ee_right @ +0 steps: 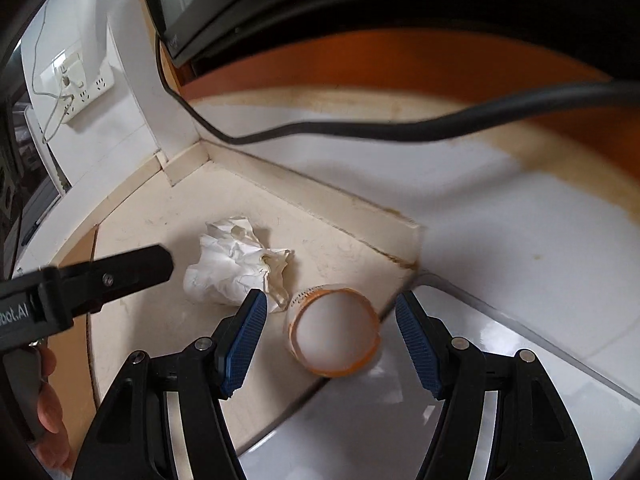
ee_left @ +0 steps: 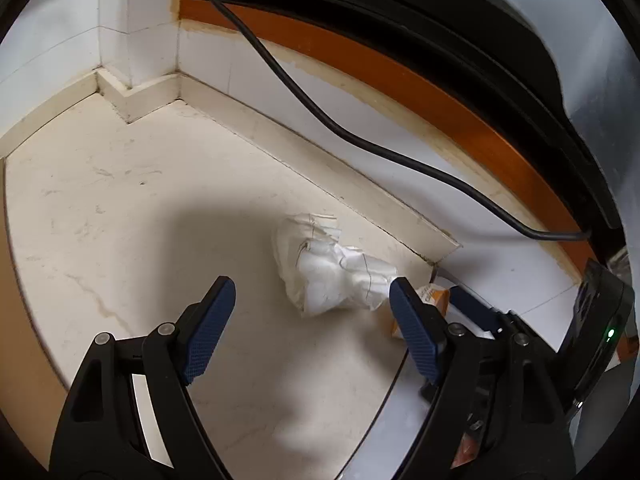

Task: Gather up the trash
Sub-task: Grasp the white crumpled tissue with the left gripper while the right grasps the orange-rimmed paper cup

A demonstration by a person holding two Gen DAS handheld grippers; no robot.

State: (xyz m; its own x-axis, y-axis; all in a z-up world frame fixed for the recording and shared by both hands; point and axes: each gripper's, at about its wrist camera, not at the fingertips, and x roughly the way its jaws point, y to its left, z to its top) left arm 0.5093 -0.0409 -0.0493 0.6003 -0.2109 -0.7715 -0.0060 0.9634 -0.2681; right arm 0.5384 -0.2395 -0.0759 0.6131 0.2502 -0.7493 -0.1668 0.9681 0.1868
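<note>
Cream marble floor (ee_left: 120, 208) meets a white tiled wall, with a black cable (ee_right: 360, 128) drooping along it. Near the skirting's end lies a crumpled white paper wad (ee_right: 232, 268), an orange-rimmed paper cup (ee_right: 334, 332) on its side touching it. Both the left gripper (ee_left: 312, 320) and right gripper (ee_right: 330, 332) have jaws released, the right framing the cup.

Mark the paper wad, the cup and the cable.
paper wad (ee_right: 230, 266), right wrist view, middle of the crumpled white mass
cup (ee_right: 335, 332), right wrist view, inside its open, orange-rimmed mouth
cable (ee_left: 360, 140), left wrist view, mid-run along the wall
</note>
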